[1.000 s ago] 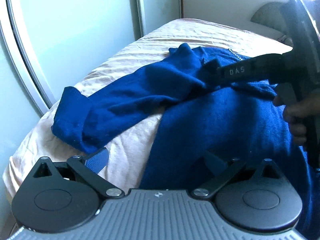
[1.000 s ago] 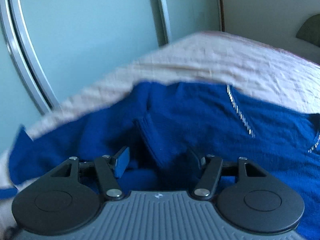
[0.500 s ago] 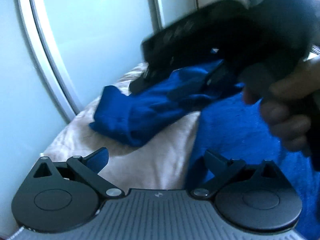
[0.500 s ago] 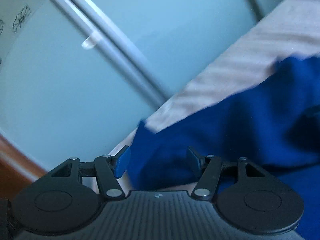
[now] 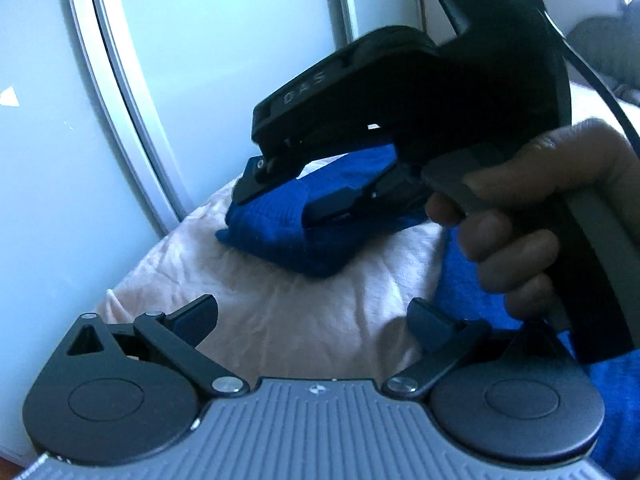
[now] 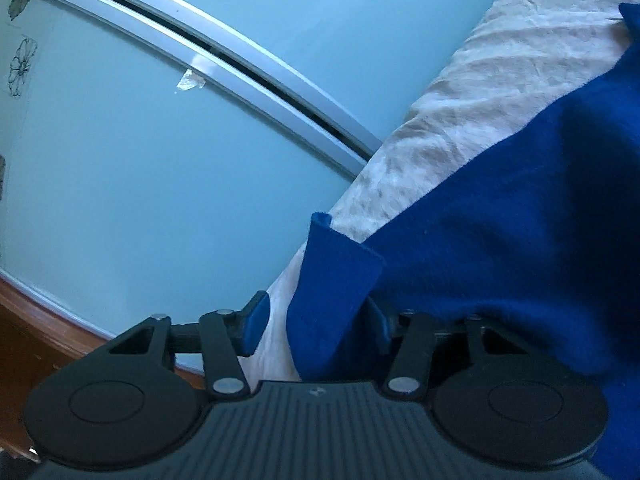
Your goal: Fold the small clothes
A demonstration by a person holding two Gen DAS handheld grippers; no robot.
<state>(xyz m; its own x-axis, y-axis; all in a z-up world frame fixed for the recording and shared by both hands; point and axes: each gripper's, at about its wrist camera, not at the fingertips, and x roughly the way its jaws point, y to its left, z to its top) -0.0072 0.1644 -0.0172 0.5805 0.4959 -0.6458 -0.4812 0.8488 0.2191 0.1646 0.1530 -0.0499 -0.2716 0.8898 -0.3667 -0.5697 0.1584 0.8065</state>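
A blue knit sweater (image 6: 500,220) lies on a bed with a pale pink sheet (image 5: 304,320). Its sleeve cuff (image 5: 280,232) lies near the bed's left edge. My right gripper (image 6: 316,324) is open, its jaws on either side of the cuff (image 6: 332,292). In the left wrist view the right gripper (image 5: 296,196) reaches over the cuff, held by a hand (image 5: 520,232). My left gripper (image 5: 316,320) is open and empty above bare sheet, the sweater body (image 5: 464,280) to its right.
A pale blue sliding wardrobe door (image 5: 200,80) with a silver frame (image 6: 256,76) stands close along the bed's left side. Wooden floor (image 6: 24,336) shows below it. A grey pillow (image 5: 608,52) is at the far right.
My right gripper has swung left from the sweater's chest to the sleeve cuff at the bed edge. My left gripper has moved in closer and lower towards the same corner.
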